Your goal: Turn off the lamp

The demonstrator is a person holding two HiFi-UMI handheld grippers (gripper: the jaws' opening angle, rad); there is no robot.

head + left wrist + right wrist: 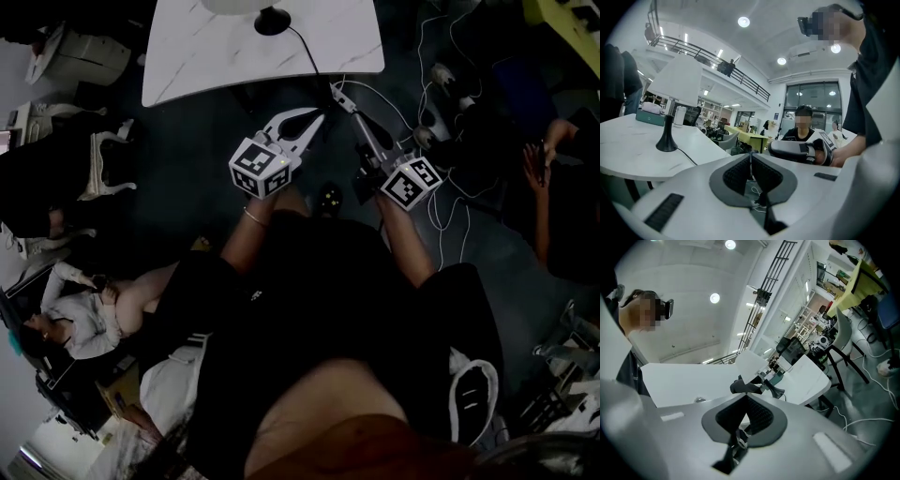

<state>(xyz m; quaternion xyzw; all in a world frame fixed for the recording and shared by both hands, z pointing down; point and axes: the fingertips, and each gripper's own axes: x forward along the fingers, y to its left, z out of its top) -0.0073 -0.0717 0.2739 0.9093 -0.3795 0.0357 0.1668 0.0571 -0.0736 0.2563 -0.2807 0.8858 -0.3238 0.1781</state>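
While both your grippers hang out in front of the table (pixel 187 66), short of its near edge, the lamp (pixel 272 21) stands well back on the white top, about midway between the left and right edges. Its round black base (pixel 666 143) sits flat, and the white shade (pixel 677 82) rides upright above it on a slim stem. Whether the bulb is lit can't be told from the shade. The black cord (pixel 307 52) runs from the base across the top and drops over the near edge, toward the near right corner.

Your left gripper (pixel 317 114) is pinched tight. In its own view the two ribbed pads (pixel 738 174) meet along one thin line with nothing between them. It points at the near edge, with its tips just short of it and well apart from the lamp.

Your right gripper (pixel 336 89) is closed too, pads pressed together and nothing held. Its tips lie just beside the near edge, close to where the cord goes over. The two grippers angle toward each other, tips near but apart, with the marker cubes back by your hands.

In the left gripper view the lamp stands at the left on the table, and a teal box (pixel 650 117) sits beyond it. In the right gripper view the lamp shows just past the closed jaws.

White cables (pixel 441 206) trail over the dark floor off the table's right edge.
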